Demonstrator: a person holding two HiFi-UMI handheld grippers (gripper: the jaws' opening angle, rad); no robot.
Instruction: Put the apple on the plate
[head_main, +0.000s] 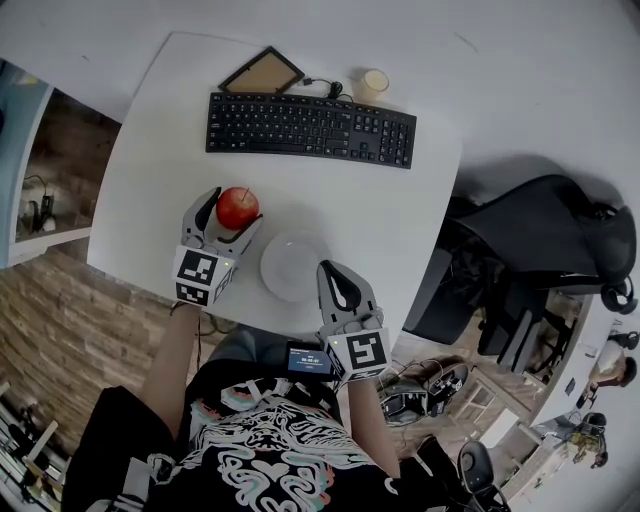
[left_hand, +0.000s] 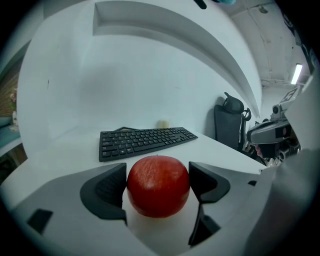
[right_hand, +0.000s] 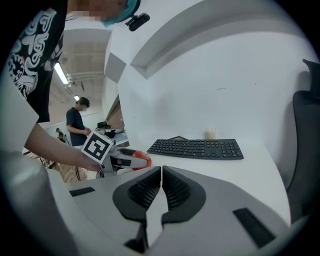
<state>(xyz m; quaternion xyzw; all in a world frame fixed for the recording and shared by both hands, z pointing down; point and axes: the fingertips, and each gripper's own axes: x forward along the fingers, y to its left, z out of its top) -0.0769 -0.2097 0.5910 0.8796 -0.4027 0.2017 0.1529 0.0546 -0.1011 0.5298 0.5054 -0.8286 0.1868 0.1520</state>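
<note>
The red apple (head_main: 238, 207) sits between the two fingers of my left gripper (head_main: 232, 214) on the white table (head_main: 150, 180), left of the plate. In the left gripper view both dark pads press the sides of the apple (left_hand: 158, 186), so the left gripper (left_hand: 157, 176) is shut on it. The white plate (head_main: 295, 265) lies near the table's front edge, with nothing on it. My right gripper (head_main: 338, 283) hovers just right of the plate; its jaws are pressed together with nothing between them (right_hand: 161, 176). The right gripper view shows the apple (right_hand: 141, 159) off to the left.
A black keyboard (head_main: 310, 128) lies across the far side of the table, with a cream cup (head_main: 372, 84) and a brown framed pad (head_main: 262, 72) behind it. A black office chair (head_main: 545, 240) stands right of the table. A person (right_hand: 77, 122) stands far off.
</note>
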